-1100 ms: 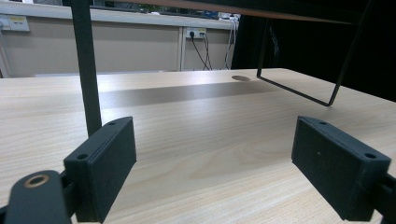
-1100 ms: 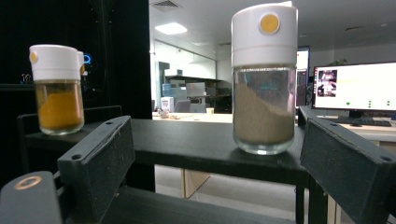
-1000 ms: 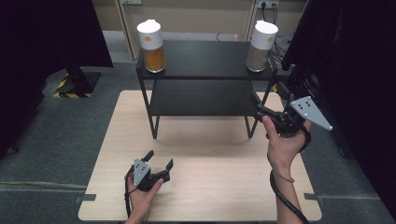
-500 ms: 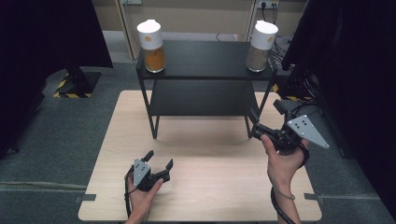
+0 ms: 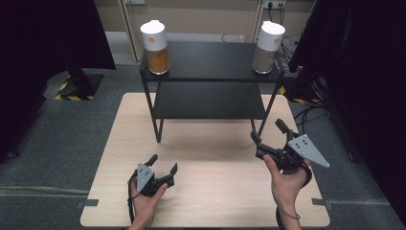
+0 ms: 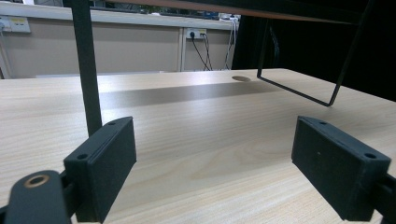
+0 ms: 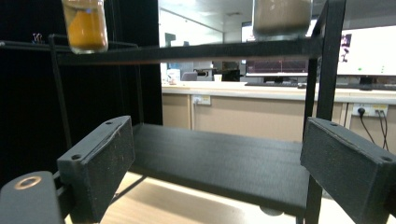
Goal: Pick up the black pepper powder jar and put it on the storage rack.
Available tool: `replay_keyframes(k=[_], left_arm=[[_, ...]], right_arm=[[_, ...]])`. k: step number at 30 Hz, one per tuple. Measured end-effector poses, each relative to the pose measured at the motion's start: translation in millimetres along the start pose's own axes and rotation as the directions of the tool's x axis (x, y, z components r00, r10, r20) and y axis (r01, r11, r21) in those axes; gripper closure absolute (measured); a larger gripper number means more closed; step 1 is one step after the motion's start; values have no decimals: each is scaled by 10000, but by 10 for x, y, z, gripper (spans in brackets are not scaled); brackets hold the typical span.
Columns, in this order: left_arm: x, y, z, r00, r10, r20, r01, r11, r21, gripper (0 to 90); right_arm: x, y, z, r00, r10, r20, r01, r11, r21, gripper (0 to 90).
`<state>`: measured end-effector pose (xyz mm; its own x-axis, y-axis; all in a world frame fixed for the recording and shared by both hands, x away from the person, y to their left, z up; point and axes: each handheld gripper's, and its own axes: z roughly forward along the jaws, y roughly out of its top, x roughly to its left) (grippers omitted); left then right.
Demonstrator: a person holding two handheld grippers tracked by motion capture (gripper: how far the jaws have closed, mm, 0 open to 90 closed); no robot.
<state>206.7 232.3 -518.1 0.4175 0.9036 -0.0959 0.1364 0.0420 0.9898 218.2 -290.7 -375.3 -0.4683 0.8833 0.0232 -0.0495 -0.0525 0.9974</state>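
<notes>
At the near edge of the wooden table [image 5: 210, 143], the left gripper [image 5: 162, 168] rests with jaws apart, holding nothing. The right gripper [image 5: 269, 139], also spread and empty, hovers near the black shelf [image 5: 210, 64]. Farther, two untouched jars, orange [image 5: 155, 43] and grey [image 5: 268, 43], stand on top.

On my light wooden table [image 5: 210, 191]: one black two-tier shelf [image 5: 210, 67], and on its top tier two white-lidded jars, one with orange contents [image 5: 155, 48] and one with greyish-brown contents [image 5: 266, 47]. I hold two grippers, my left gripper [image 5: 163, 165] and my right gripper [image 5: 268, 132], one in each of my two hands, each with two black jaws standing apart.
</notes>
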Motion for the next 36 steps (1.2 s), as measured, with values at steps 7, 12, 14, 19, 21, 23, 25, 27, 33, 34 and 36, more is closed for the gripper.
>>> replay_keyframes(k=[7, 12, 14, 19, 21, 23, 25, 27, 33, 34, 36], left_arm=[[-2, -1, -1, 10000, 21, -3, -21, 10000, -5, 134], [0, -1, -1, 10000, -1, -2, 1, 10000, -5, 134], [2, 0, 0, 10000, -25, 1, 25, 10000, 2, 134], [3, 1, 0, 10000, -25, 5, 25, 10000, 5, 134], [3, 2, 1, 10000, -23, 6, 23, 10000, 9, 134], [2, 2, 1, 10000, -16, 2, 16, 10000, 13, 134], [1, 2, 1, 10000, -21, 0, 21, 10000, 11, 134], [1, 3, 1, 10000, -21, 0, 21, 10000, 16, 134], [1, 0, 0, 10000, -23, -5, 23, 10000, 2, 134], [1, 0, 0, 10000, -18, -5, 18, 10000, 2, 134], [0, 0, 1, 10000, -11, -5, 11, 10000, 0, 134]], right_arm=[[-12, -156, -63, 9999, 101, -92, -97, 9989, 455, 103], [-21, -269, -98, 9998, 194, -109, -186, 9975, 678, 103], [-28, -316, -111, 9996, 237, -155, -224, 9967, 778, 103], [-42, -436, -148, 9994, 267, -201, -245, 9943, 1035, 102], [-52, -482, -167, 9993, 290, -227, -262, 9930, 1148, 103], [-58, -522, -190, 9993, 308, -231, -276, 9915, 1273, 102], [-63, -549, -208, 9992, 323, -238, -287, 9899, 1389, 102], [-67, -570, -223, 9993, 299, -236, -261, 9886, 1481, 103], [-78, -648, -263, 9994, 283, -186, -245, 9833, 1804, 103], [-79, -660, -268, 9993, 312, -185, -272, 9826, 1836, 103], [-80, -680, -276, 9994, 304, -177, -265, 9815, 1895, 103]])
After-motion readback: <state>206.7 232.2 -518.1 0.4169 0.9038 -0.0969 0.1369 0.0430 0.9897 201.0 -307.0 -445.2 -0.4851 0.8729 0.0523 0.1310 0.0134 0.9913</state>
